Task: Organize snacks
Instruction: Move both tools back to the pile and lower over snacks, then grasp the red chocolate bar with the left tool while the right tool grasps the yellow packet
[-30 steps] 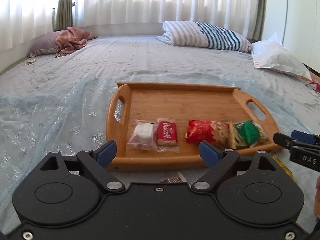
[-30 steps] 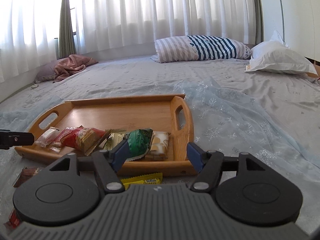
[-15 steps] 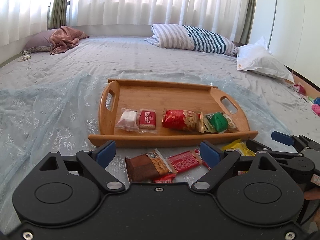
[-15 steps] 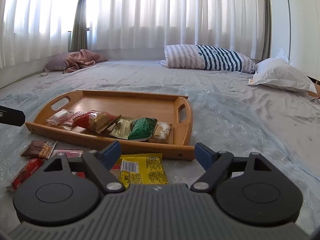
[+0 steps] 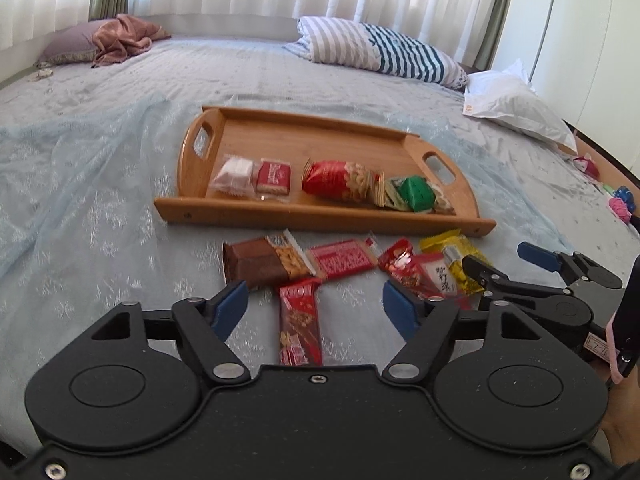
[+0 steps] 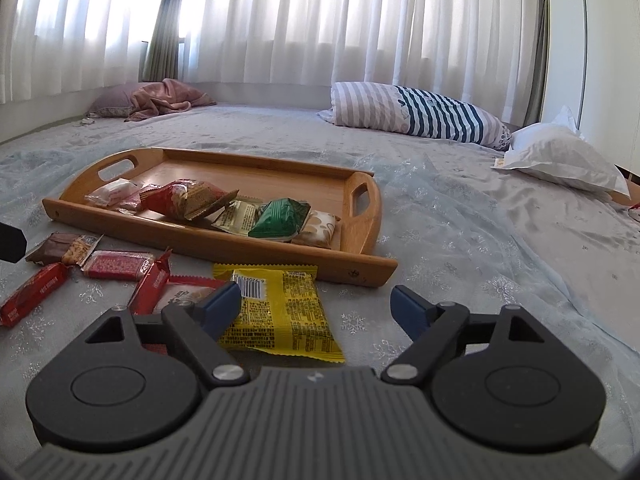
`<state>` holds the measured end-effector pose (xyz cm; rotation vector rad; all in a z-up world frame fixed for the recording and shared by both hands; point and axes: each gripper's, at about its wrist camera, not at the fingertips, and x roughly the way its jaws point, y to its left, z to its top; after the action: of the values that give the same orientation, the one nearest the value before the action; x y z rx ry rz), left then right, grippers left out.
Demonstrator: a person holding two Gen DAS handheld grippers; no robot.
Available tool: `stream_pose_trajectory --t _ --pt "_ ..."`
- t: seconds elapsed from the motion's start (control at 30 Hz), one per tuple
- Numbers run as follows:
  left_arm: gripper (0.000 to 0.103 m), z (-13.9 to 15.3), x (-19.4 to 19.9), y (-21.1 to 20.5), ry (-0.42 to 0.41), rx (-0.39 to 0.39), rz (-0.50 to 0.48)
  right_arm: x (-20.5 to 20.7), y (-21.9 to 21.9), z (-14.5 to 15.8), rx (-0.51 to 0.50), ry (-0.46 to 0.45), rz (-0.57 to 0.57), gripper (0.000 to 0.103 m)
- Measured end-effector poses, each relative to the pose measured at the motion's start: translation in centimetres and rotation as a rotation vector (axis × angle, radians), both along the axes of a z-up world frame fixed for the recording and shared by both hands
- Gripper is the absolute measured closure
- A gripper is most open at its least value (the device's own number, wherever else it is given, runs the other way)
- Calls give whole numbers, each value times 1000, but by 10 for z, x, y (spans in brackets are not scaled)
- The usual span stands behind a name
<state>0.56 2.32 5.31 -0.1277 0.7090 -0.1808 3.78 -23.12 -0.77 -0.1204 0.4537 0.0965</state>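
A wooden tray (image 5: pixel 320 221) (image 6: pixel 280 254) on the bed holds a white packet (image 5: pixel 234 172), a red biscuit packet (image 5: pixel 274 178), a red cracker bag (image 5: pixel 340 180) and a green packet (image 5: pixel 418 194). Loose snacks lie in front of it: a brown bar (image 5: pixel 260 264), a red wafer (image 5: pixel 344 258), a red-and-white packet (image 5: pixel 420 274) and a yellow packet (image 6: pixel 280 312). My left gripper (image 5: pixel 314 300) hangs over a long red bar (image 5: pixel 300 320); its jaws are closing, with no pad touching the bar. My right gripper (image 6: pixel 316 298) (image 5: pixel 500 258) stands open over the yellow packet.
A pale blue sheer cloth (image 5: pixel 80 184) covers the grey bed. A striped pillow (image 5: pixel 380 52) and a white pillow (image 5: pixel 516 108) lie at the back right, a pink blanket (image 5: pixel 124 36) at the back left. Small toys (image 5: pixel 620 204) sit at the right edge.
Both grippers have drawn back from the tray toward the near edge, bringing the loose snacks into view. The left jaws have narrowed; the right jaws have widened slightly.
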Motion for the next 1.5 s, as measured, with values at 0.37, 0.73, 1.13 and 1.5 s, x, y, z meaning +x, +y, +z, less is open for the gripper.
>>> stream_pose_trajectory --t 0.37,0.73,1.13,1.5 --pt "55 -30 7 0 79 -21 16 3 1 -11 45 21 62 13" --pt "56 -38 7 1 80 -25 20 4 -2 -17 73 28 62 13" --pt "64 -40 6 5 73 -35 36 10 1 -21 61 78 104 3" --pt "80 -38 3 7 77 -45 34 4 4 -23 59 42 103 3"
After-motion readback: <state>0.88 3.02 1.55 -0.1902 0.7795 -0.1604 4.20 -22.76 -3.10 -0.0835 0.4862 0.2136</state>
